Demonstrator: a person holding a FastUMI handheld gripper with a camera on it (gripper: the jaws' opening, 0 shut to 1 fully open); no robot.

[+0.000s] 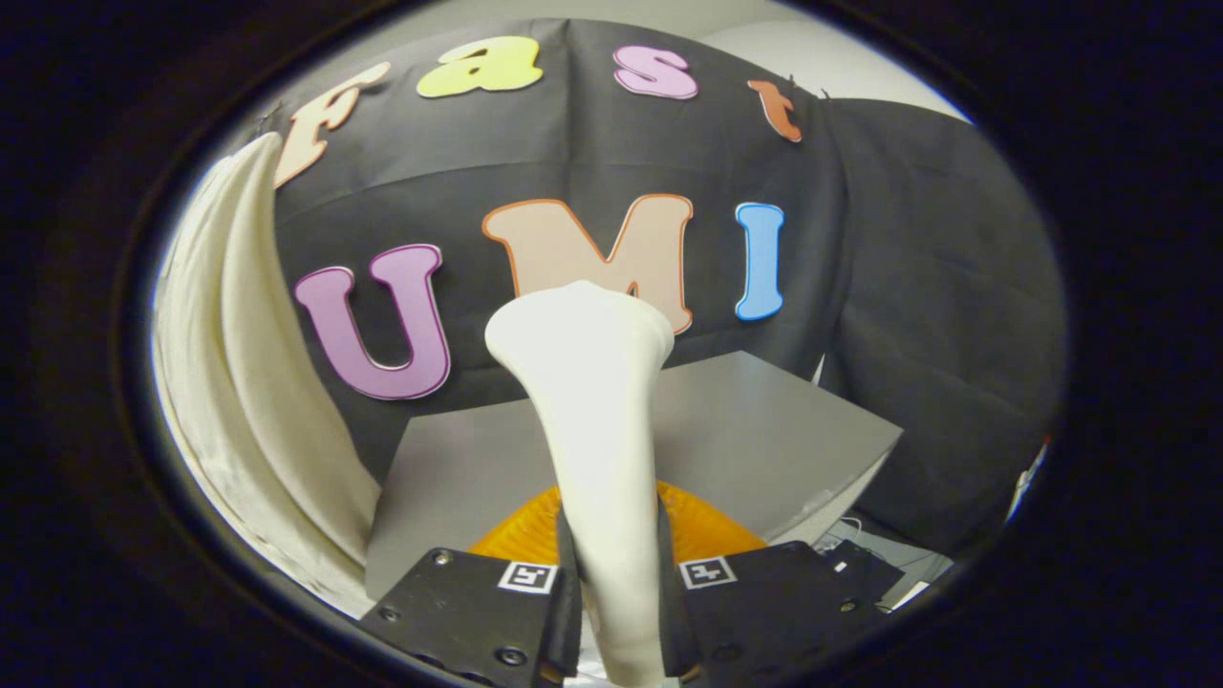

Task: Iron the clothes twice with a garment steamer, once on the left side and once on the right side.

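Between the gripper's 2 fingers stands a white garment steamer, held by its narrow handle. Both fingers press against the handle from either side, so the jaws are closed on the steamer. From that grip the handle rises away from the fingers and widens into a flared head, which stands up in front of the booth's black cloth wall. Which way the head's steam face points cannot be told from this angle.

Just ahead of the fingers, behind the steamer's handle, lies a rounded orange thing on a grey table. Only its upper curve shows on both sides of the handle, and what it is cannot be told. The table's top reaches from near the fingers back to the cloth wall, with 1 corner pointing off to the right.

Off to the left of the table and the steamer hangs a cream-white garment. It falls in long soft folds beside the black cloth wall, well apart from the steamer's head, and nothing touches it.

Beyond the right corner of the table, lower down, some cables and small dark things lie in a blurred heap too small to make out. Above the cloth wall a pale room wall shows.
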